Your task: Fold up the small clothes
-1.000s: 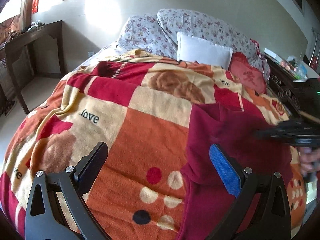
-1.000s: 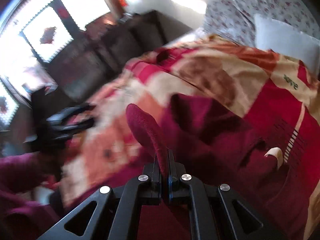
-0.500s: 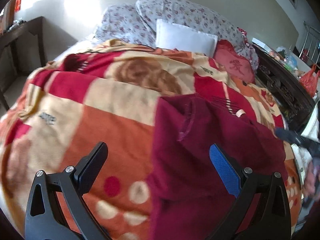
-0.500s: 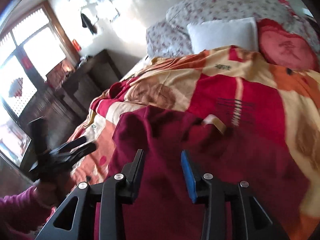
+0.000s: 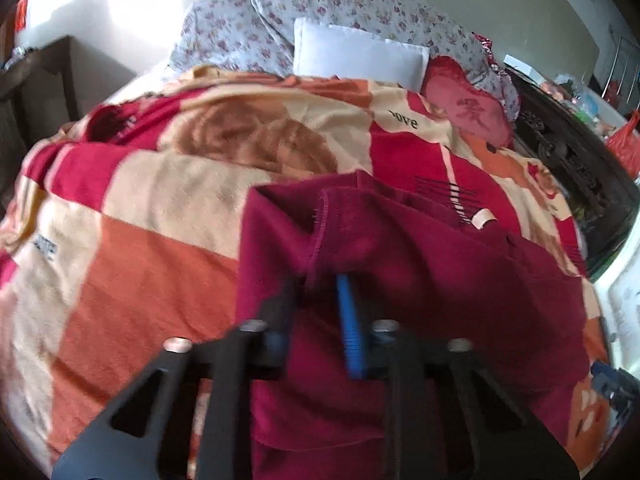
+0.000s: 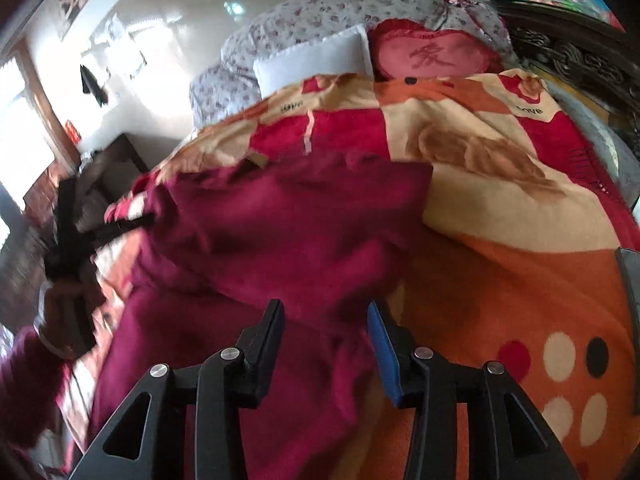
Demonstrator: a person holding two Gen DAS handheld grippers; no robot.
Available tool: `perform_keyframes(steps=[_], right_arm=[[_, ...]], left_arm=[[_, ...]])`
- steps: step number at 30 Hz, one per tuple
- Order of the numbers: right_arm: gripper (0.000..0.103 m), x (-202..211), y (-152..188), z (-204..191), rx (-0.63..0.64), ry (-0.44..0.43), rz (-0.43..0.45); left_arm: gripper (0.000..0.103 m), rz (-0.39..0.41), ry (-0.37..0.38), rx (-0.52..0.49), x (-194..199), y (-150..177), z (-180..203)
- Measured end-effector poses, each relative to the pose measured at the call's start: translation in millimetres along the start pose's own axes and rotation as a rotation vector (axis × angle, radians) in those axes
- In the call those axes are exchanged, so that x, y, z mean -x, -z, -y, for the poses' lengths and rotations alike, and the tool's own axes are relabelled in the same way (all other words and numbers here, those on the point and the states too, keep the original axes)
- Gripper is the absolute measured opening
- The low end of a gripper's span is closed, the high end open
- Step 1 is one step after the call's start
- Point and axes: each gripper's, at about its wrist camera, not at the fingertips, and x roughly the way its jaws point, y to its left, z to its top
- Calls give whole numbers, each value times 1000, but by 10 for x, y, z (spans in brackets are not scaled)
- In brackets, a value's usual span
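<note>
A dark maroon garment (image 5: 420, 280) lies spread on a patchwork blanket (image 5: 160, 240) on the bed. My left gripper (image 5: 316, 280) is closing its jaws on a raised fold at the garment's hemmed left edge, and the cloth is pinched between the pads. In the right wrist view the garment (image 6: 280, 220) fills the middle, with the left gripper (image 6: 136, 222) on its far left edge, held by a hand (image 6: 68, 308). My right gripper (image 6: 325, 312) hovers over the garment's near right edge. Its jaws are opening and the pads press on nothing.
A white pillow (image 5: 356, 56), floral pillows (image 5: 248, 32) and a red cushion (image 5: 464, 108) sit at the head of the bed. Dark carved wooden furniture (image 5: 580, 168) runs along the right side. A dark desk (image 5: 40, 72) stands at the left wall.
The left gripper moved in over the garment and went from wide open to shut on a fold. The right gripper let go of its fold, opened and swung to the garment's right edge.
</note>
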Motion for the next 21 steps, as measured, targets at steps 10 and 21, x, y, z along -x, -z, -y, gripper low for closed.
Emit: perform_keyframes(steps=[10, 21], right_arm=[[24, -199, 43, -10, 127, 189, 47], [10, 26, 121, 129, 53, 169, 35]], left_arm=[[12, 3, 47, 37, 302, 2, -84], [11, -40, 49, 7, 289, 376, -51]])
